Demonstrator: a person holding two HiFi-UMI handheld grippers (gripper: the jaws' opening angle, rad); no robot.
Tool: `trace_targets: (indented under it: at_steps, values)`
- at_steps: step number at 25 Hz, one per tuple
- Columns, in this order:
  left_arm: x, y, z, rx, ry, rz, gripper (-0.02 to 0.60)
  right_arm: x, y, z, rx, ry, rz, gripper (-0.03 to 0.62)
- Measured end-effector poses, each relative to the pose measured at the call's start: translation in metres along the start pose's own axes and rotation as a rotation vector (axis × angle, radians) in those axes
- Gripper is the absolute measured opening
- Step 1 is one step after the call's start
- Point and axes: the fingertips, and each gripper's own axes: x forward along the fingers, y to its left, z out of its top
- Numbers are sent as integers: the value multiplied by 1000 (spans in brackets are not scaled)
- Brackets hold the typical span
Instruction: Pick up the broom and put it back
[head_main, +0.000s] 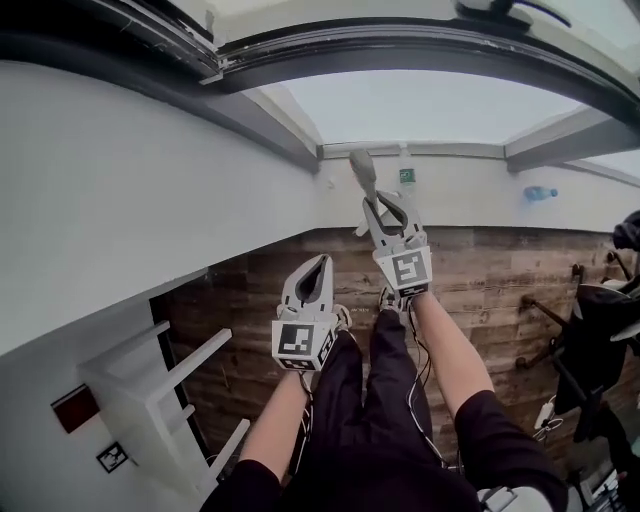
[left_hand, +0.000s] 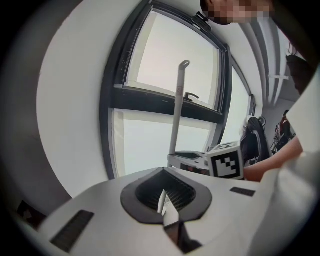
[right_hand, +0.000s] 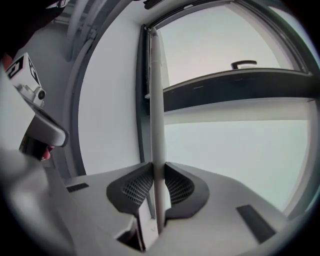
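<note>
Broom (right_hand: 156, 100): clamping it upright by the shaft in right gripper (right_hand: 156, 192), beside the window (right_hand: 230, 150), steadying it for setting back; holding left gripper (left_hand: 166, 202) closed, empty, clear.

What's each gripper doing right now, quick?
Left gripper: closed, with nothing between its jaws.
Right gripper: closed on the broom handle.

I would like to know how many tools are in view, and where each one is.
2. The left tool, empty, is lower in the head view. The right tool is above and right of it, clamped on the broom handle.
</note>
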Motion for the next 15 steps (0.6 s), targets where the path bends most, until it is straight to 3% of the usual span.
trace_targets:
  at_steps: [8,15]
  values:
    - [-9,40,16,19,16,93,0,101,43,8,-56,-8,157,87]
    - [-23,52,24,28,42,125,0,162,69,6,-118,74,212,87]
